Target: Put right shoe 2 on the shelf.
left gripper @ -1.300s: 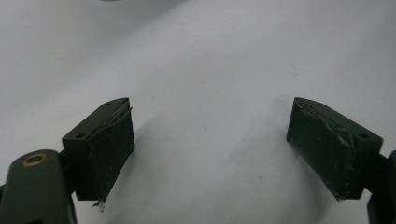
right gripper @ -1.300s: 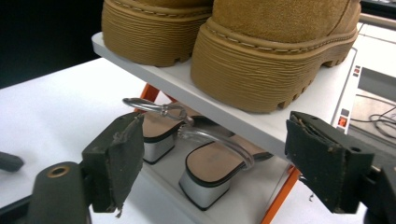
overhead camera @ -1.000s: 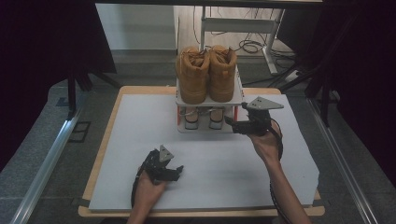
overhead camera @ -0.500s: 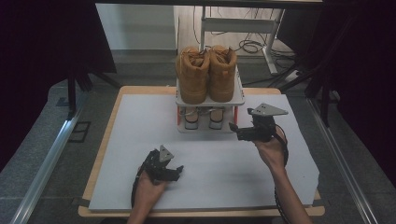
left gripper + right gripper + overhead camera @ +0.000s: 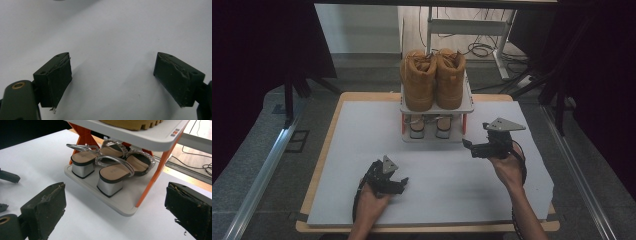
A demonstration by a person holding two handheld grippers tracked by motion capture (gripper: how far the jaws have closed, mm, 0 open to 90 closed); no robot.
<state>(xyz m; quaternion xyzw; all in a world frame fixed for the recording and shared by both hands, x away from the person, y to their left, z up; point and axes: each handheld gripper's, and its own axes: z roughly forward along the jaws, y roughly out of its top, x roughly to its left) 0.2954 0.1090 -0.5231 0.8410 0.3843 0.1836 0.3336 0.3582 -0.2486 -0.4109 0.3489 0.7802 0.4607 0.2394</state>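
Observation:
A white two-shelf shoe rack (image 5: 437, 109) with orange legs stands at the far middle of the table. A pair of tan boots (image 5: 432, 80) sits on its top shelf. A pair of silver block-heel sandals (image 5: 429, 126) (image 5: 110, 170) sits on the lower tray (image 5: 125, 203). My right gripper (image 5: 469, 149) (image 5: 116, 187) is just right of the rack, pointing at the lower tray. Its jaws have just been opening and stand wide with nothing between them. My left gripper (image 5: 401, 184) (image 5: 112, 57) rests low over the white sheet near the front, open and empty.
A white sheet (image 5: 362, 130) covers the wooden table (image 5: 323, 175). Beyond the table are a desk frame with cables (image 5: 477, 50) on the floor and dark curtains on both sides. A metal rail (image 5: 262, 165) runs along the floor at the left.
My right gripper has drawn back from the rack, toward the person, a little to the right and lower. The left gripper has stayed where it was.

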